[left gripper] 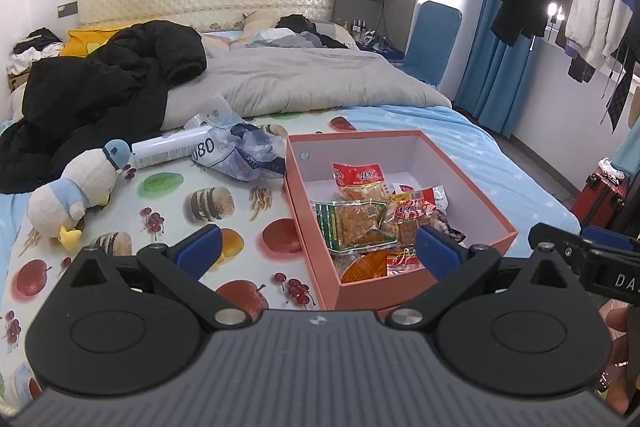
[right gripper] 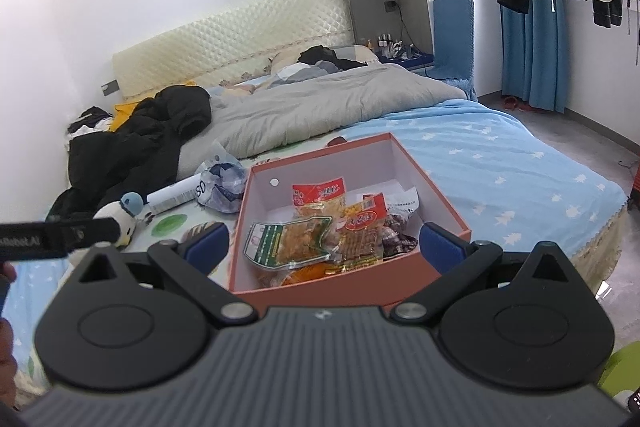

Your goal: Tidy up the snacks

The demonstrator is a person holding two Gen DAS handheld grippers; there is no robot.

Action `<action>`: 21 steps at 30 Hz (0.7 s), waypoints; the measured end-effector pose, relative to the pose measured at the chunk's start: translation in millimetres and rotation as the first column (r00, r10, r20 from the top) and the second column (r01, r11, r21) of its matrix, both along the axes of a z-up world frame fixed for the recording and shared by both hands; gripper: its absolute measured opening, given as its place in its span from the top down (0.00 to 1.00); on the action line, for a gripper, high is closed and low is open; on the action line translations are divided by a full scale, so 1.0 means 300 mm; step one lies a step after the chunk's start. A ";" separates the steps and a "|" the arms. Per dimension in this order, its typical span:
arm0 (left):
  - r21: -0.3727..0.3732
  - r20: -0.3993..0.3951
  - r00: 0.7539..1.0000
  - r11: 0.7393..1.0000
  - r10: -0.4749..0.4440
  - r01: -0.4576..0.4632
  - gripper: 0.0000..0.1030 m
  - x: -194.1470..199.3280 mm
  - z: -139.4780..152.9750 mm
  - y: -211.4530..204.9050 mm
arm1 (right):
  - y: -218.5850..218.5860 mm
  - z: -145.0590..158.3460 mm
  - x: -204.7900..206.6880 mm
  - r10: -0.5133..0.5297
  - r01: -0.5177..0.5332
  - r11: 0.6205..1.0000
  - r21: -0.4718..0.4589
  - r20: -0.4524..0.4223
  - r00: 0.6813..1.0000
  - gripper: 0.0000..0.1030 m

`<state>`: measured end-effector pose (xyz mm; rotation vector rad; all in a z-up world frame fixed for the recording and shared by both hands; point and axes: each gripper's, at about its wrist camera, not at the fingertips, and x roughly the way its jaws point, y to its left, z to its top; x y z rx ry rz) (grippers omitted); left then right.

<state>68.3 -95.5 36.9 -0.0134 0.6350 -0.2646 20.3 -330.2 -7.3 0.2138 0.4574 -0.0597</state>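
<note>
An orange-pink cardboard box [left gripper: 476, 179] with a white inside sits on the bed and holds several snack packets. Among them are a green-edged packet [left gripper: 352, 225] and a red-topped packet [left gripper: 358, 177]. The box [right gripper: 436, 187] and the green-edged packet [right gripper: 288, 239] also show in the right wrist view. My left gripper [left gripper: 318, 247] is open and empty, held above the box's near left corner. My right gripper [right gripper: 324, 241] is open and empty, held above the box's near edge.
A food-print sheet [left gripper: 168, 187] covers the bed near the box. A duck plush [left gripper: 76, 195], a white tube [left gripper: 172, 149] and a crumpled plastic bag [left gripper: 244, 151] lie left of the box. A black coat [left gripper: 100, 87] and a grey duvet [left gripper: 304, 75] lie behind.
</note>
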 end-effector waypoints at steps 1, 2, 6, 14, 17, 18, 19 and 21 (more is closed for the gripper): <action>0.000 -0.003 1.000 1.000 0.002 -0.002 0.00 0.001 -0.003 0.000 | 0.001 0.000 0.002 0.002 -0.002 1.000 0.000 0.002 1.000 0.00; -0.001 -0.005 1.000 1.000 0.004 -0.004 0.00 0.001 -0.006 0.001 | 0.001 0.000 0.004 0.003 -0.003 1.000 0.001 0.003 1.000 0.00; -0.003 -0.013 1.000 1.000 0.014 -0.014 0.00 0.003 -0.013 0.010 | 0.000 -0.010 0.008 0.007 -0.007 1.000 -0.001 -0.008 1.000 0.00; -0.008 -0.017 1.000 1.000 0.025 -0.025 0.00 0.015 -0.010 0.032 | 0.008 -0.019 0.017 0.010 -0.010 1.000 -0.003 -0.019 1.000 0.00; -0.006 -0.019 0.999 1.000 0.026 -0.026 0.00 0.017 -0.009 0.033 | 0.013 -0.019 0.020 0.014 -0.015 1.000 -0.004 -0.022 1.000 0.00; -0.008 -0.018 0.999 1.000 0.026 -0.026 0.00 0.015 -0.008 0.032 | 0.015 -0.019 0.021 0.016 -0.016 1.000 -0.004 -0.021 1.000 0.00; -0.007 -0.016 0.999 1.000 0.028 -0.028 0.00 0.012 -0.006 0.032 | 0.017 -0.018 0.023 0.017 -0.017 1.000 -0.005 -0.021 1.000 0.00; -0.003 -0.011 1.000 1.000 0.024 -0.024 0.00 0.008 -0.002 0.031 | 0.019 -0.016 0.025 0.018 -0.018 1.000 -0.004 -0.021 1.000 0.00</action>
